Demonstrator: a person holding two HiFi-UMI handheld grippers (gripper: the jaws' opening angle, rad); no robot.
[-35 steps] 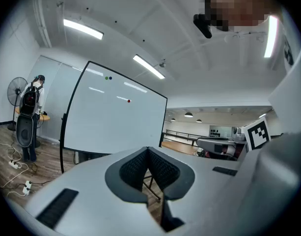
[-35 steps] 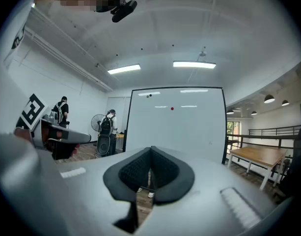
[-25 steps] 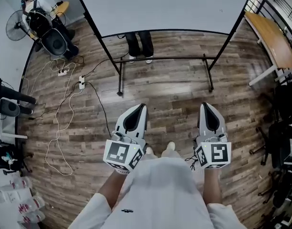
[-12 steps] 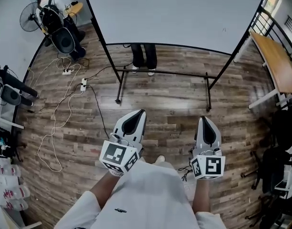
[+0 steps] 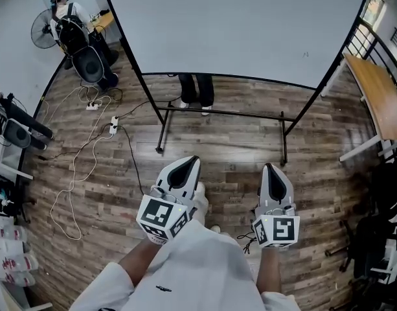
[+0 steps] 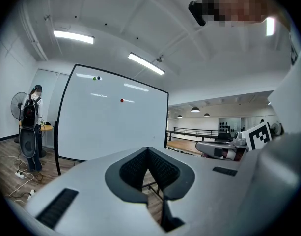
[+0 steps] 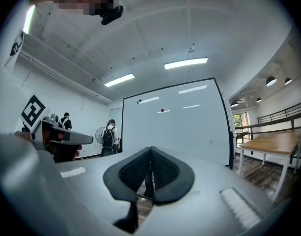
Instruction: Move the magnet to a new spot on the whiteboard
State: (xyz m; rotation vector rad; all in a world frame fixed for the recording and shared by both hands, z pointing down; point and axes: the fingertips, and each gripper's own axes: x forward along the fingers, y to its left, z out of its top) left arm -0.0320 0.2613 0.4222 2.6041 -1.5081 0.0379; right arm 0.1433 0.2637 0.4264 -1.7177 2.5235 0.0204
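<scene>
Red magnet (image 6: 122, 101) upper-middle on whiteboard (image 6: 111, 132), bare board below

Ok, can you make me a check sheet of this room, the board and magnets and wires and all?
Surface: whiteboard on a black stand, upright.
Job's things: red magnet on the whiteboard, upper middle; green magnet and dark magnet side by side near its top left corner.
Clutter: small things by the left wall, too small to tell.
Grippers: left tool and right tool both shut, empty, apart from the whiteboard.
Cables: white cables and power strips on the floor, left side.
Surroundings: person beside a fan; wooden table at right; legs behind the whiteboard.
</scene>
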